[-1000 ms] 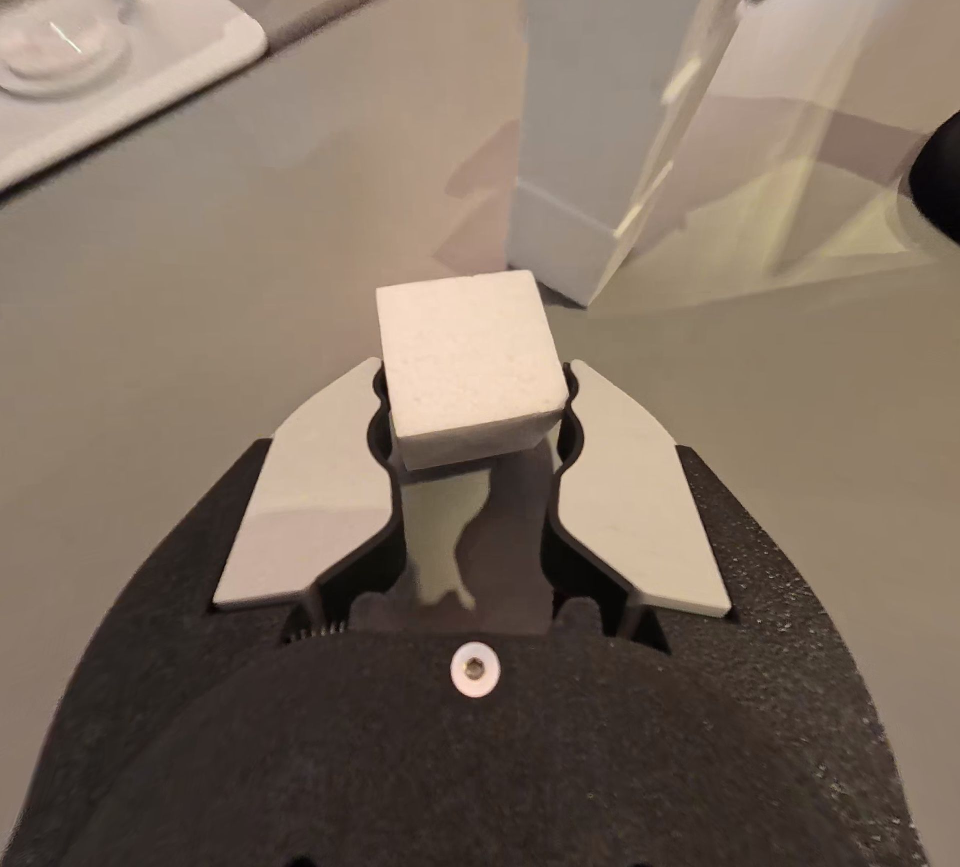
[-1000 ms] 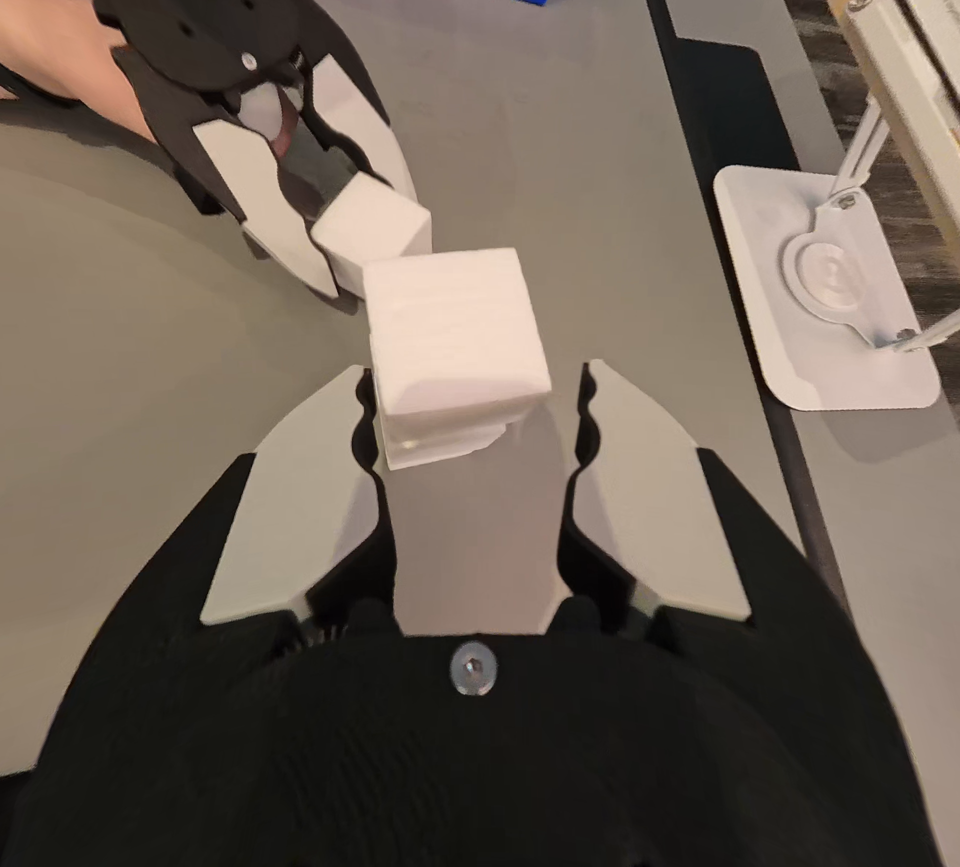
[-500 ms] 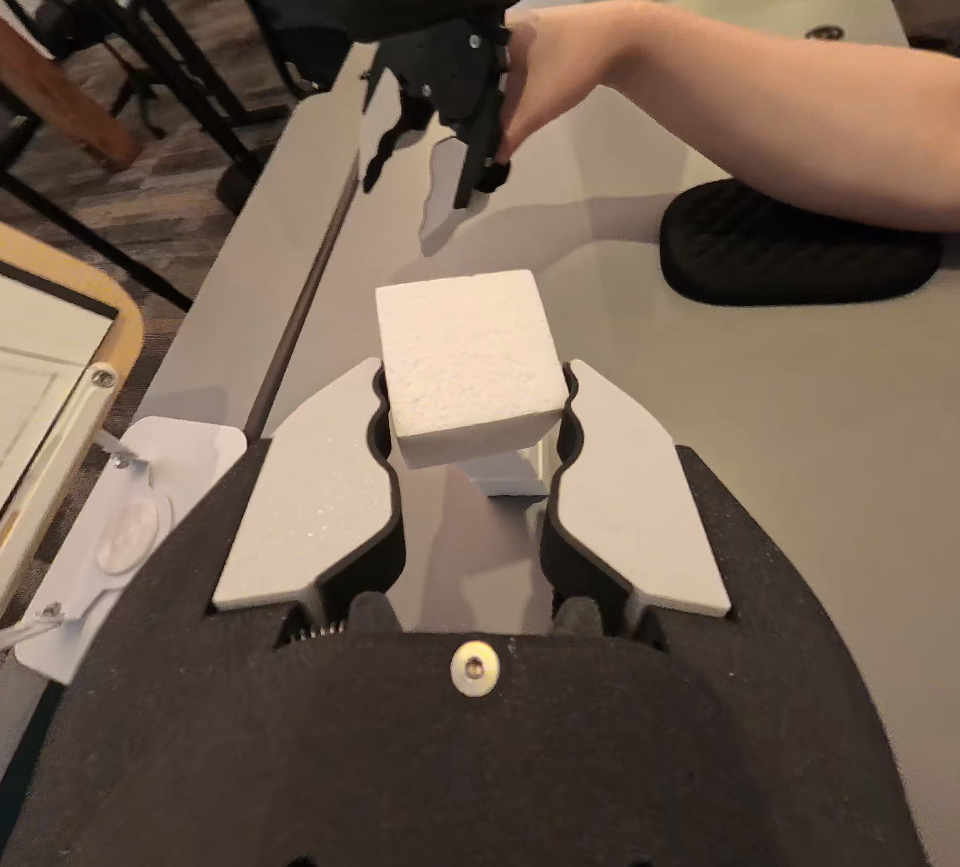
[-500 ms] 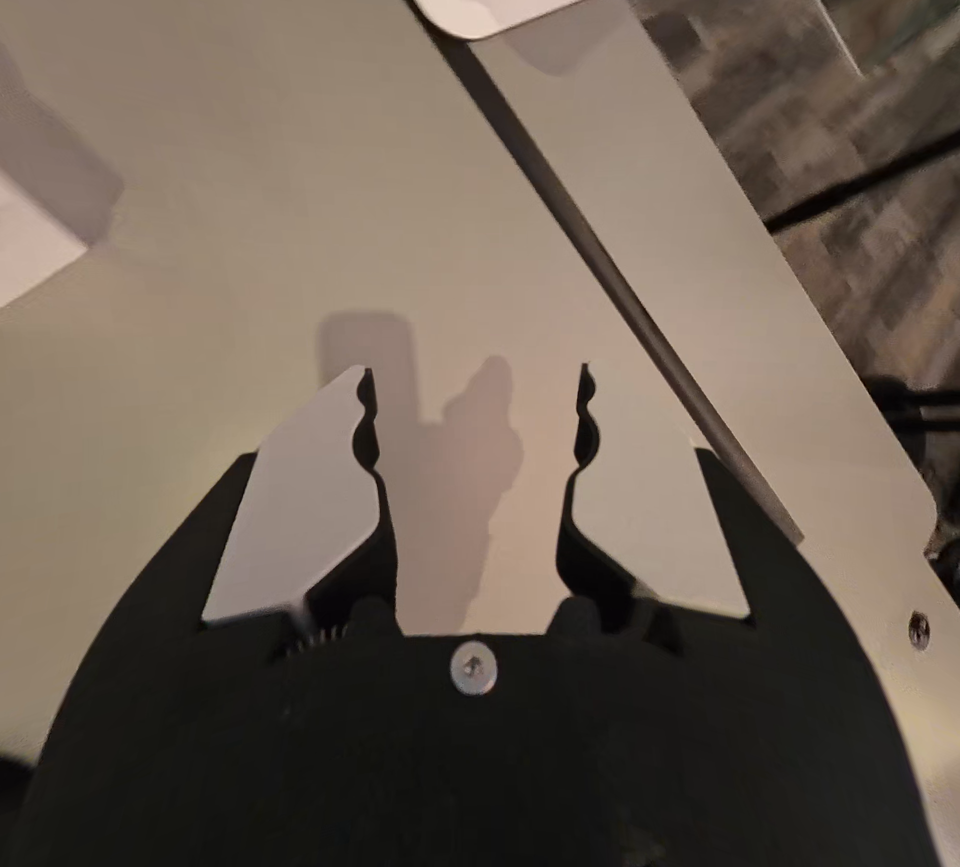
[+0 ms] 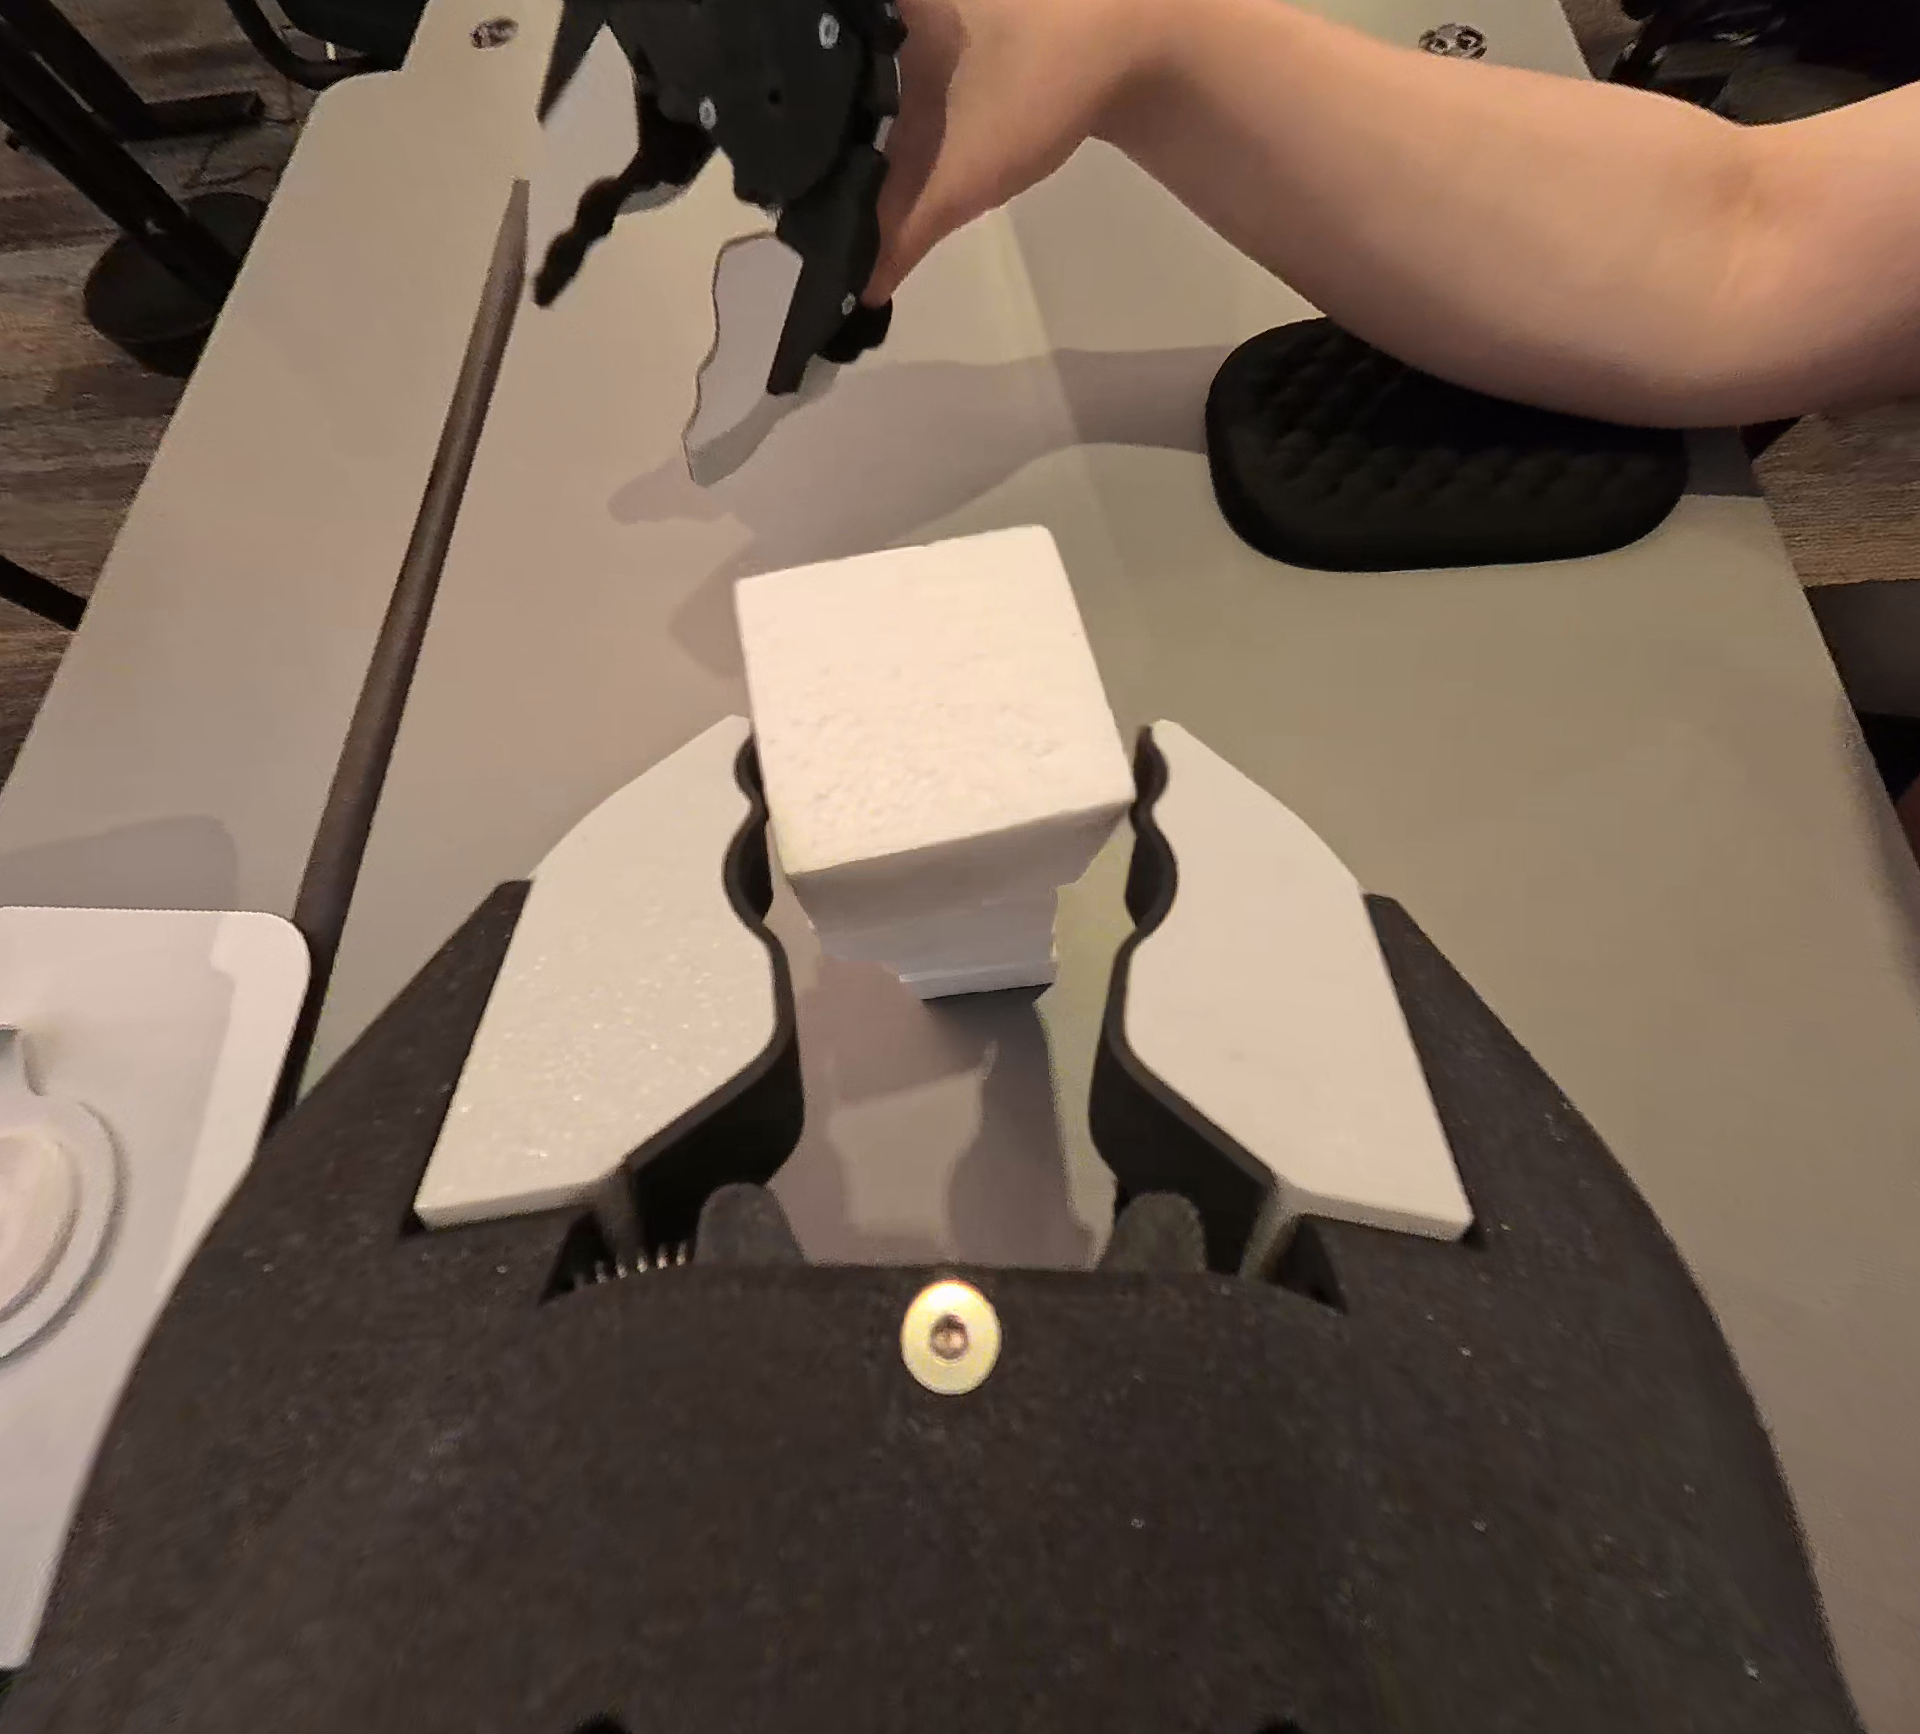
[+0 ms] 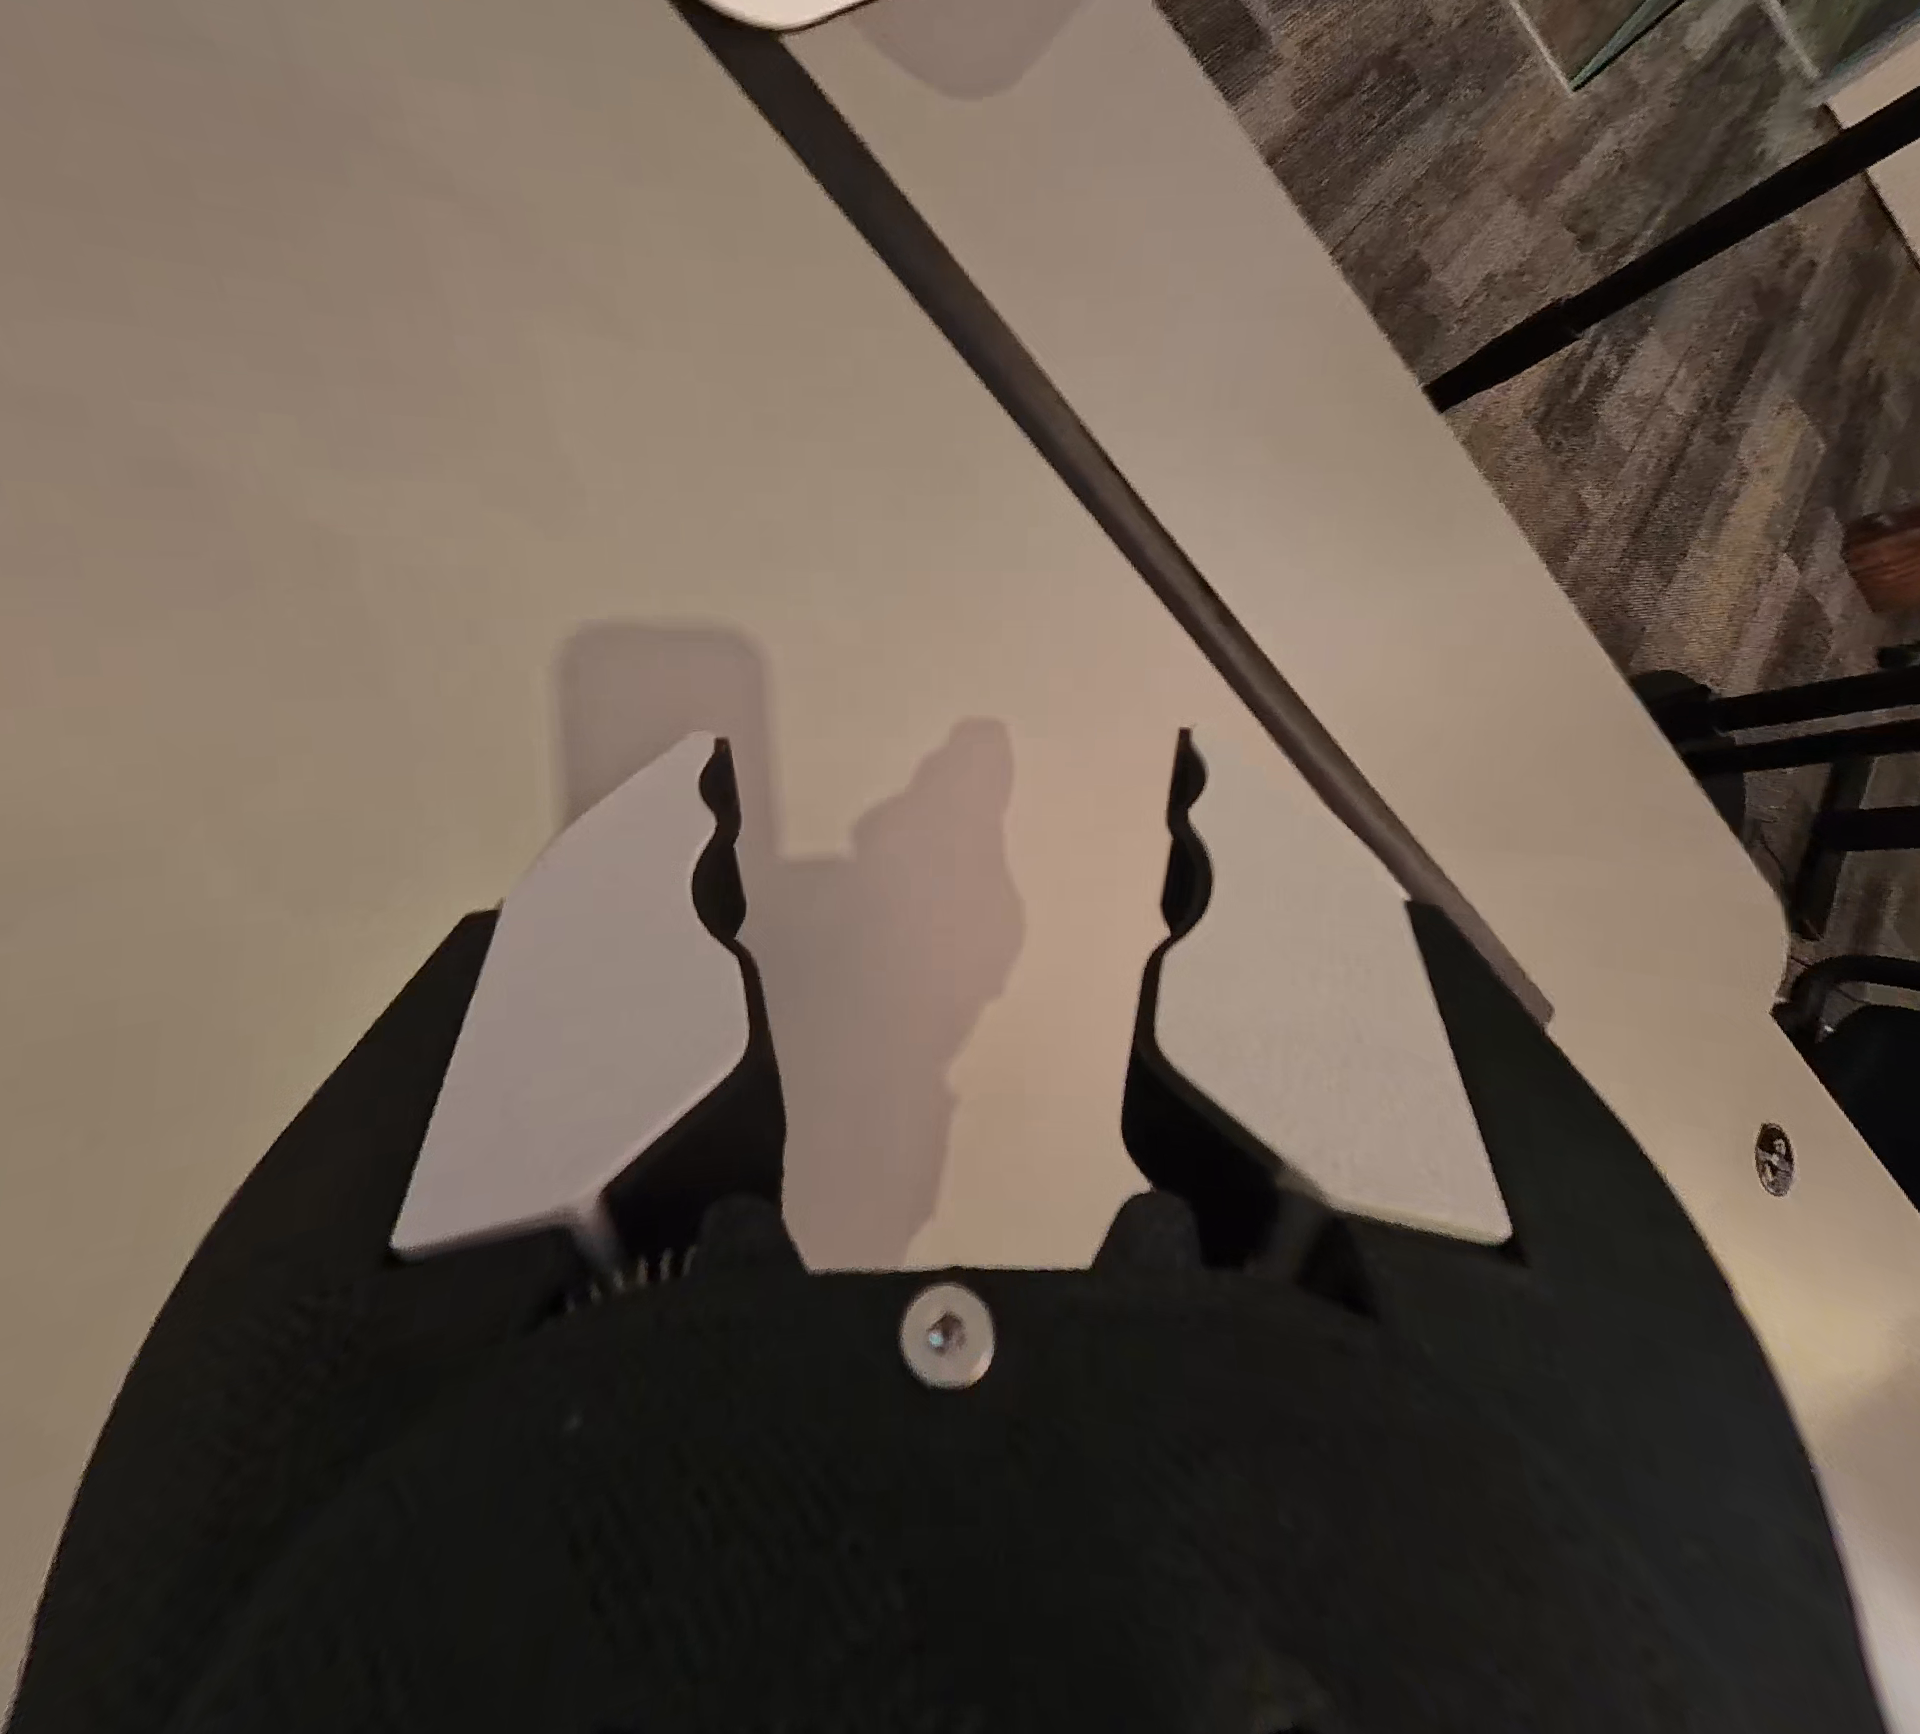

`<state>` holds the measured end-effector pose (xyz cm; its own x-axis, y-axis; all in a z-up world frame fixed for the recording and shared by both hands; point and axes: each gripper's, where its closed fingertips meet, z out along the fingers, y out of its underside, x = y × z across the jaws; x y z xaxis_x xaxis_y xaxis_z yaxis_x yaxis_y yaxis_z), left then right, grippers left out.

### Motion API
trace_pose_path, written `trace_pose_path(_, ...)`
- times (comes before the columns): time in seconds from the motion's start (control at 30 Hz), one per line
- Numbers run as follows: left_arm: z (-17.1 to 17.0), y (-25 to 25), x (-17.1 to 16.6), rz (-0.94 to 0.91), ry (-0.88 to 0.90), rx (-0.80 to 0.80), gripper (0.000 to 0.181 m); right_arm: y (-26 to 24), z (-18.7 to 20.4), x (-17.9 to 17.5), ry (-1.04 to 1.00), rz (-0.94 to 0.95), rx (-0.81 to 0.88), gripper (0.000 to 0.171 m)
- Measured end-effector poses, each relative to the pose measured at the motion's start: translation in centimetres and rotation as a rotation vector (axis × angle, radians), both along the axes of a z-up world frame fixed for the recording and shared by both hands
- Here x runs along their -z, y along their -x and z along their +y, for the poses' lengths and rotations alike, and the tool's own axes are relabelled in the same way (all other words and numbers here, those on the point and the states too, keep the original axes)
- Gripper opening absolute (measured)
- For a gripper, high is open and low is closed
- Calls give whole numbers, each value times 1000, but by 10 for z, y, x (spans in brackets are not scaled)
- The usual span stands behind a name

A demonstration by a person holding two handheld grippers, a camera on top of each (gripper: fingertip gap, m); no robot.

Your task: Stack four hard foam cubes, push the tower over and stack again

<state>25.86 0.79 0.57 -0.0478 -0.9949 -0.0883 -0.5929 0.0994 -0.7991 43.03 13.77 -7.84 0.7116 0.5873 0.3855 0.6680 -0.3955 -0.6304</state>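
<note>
White foam cube tower (image 5: 935, 770) stands mid-frame between the left gripper's (image 5: 940, 749) spread jaws; right gripper (image 6: 951, 749) gapes empty

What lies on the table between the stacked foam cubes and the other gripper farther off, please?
Nothing: in the left wrist view, only bare grey table and shadow separate the cube tower from the right gripper, which hangs open above it.

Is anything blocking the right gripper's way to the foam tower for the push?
Nothing visible. Only bare table lies between the open, empty right gripper and the tower, which sits between the left gripper's fingers.
</note>
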Motion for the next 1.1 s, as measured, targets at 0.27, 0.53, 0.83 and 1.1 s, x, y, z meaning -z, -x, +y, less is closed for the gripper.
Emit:
trace_pose_path(0.27, 5, 4, 4, -17, 15, -43, 93, -18, 13, -32, -167, 6, 114, 82)
trace_pose_path(0.53, -1, 28, -18, -133, -13, -106, 94, -21, 14, -37, -193, -19, 122, 82)
trace_pose_path(0.83, 44, 106, 0, -169, -291, -732, 88, -18, 19, -42, -231, -26, 155, 82)
trace_pose_path(1.1, 52, 180, 13, -112, -424, -1208, 95, -8, 21, -73, -357, 54, 228, 84)
